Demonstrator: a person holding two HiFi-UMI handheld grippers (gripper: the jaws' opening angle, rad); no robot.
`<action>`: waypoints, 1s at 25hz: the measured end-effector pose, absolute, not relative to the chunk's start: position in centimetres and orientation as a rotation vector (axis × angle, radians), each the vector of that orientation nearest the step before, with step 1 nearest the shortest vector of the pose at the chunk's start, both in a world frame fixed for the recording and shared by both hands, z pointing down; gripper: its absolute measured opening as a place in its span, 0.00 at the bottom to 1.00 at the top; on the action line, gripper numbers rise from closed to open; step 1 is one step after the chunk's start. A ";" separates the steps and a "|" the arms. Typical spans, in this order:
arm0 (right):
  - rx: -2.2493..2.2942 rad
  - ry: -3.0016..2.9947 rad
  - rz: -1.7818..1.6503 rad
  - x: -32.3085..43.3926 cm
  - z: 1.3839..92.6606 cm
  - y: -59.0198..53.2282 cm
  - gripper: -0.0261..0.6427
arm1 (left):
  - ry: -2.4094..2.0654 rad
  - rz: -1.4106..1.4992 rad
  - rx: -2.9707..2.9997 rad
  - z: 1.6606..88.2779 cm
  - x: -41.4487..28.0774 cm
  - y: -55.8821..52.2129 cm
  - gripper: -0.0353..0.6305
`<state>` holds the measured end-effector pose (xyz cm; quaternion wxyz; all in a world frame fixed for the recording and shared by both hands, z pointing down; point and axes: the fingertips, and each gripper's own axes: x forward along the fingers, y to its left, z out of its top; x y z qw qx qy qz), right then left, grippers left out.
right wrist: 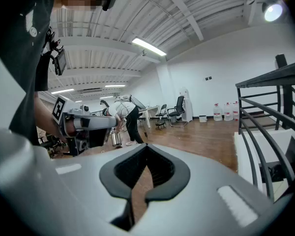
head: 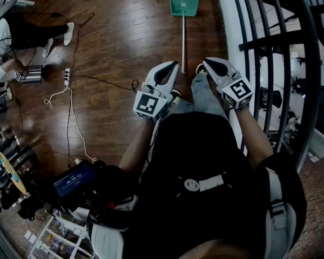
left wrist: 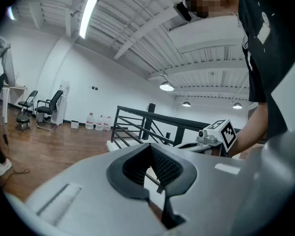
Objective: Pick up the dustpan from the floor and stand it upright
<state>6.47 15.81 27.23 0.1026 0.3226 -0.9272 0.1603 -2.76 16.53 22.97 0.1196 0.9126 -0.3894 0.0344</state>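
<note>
Close in front of the person's dark-clad body, the left gripper [head: 170, 69] and the right gripper [head: 209, 65] are held side by side, pointing away over the floor. Each has its jaws clenched together with nothing between them. Between them, just beyond their tips, begins the thin white handle of the dustpan [head: 184, 5]. The dustpan lies flat on the dark wooden floor [head: 124, 36], and its handle runs straight away from the person. Its green, roughly square pan sits at the far end. Left of the handle a white power strip [head: 66, 75] and its cords lie on the boards. A black railing [head: 270, 42] stands along the right.
</note>
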 end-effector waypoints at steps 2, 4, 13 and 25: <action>0.933 -2.739 0.485 7.9 27.4 14.8 0.04 | -1.147 0.092 2.653 22.6 -2.0 15.6 0.08; 0.910 -2.736 0.499 9.3 27.7 13.4 0.04 | -1.151 0.101 2.641 22.2 -1.0 14.5 0.08; 0.776 -2.666 0.744 14.6 35.6 5.9 0.04 | -1.173 0.215 2.538 23.8 2.2 6.2 0.08; 0.563 -2.295 1.399 11.1 65.7 6.1 0.06 | -1.189 0.263 2.343 41.6 -2.3 -0.6 0.08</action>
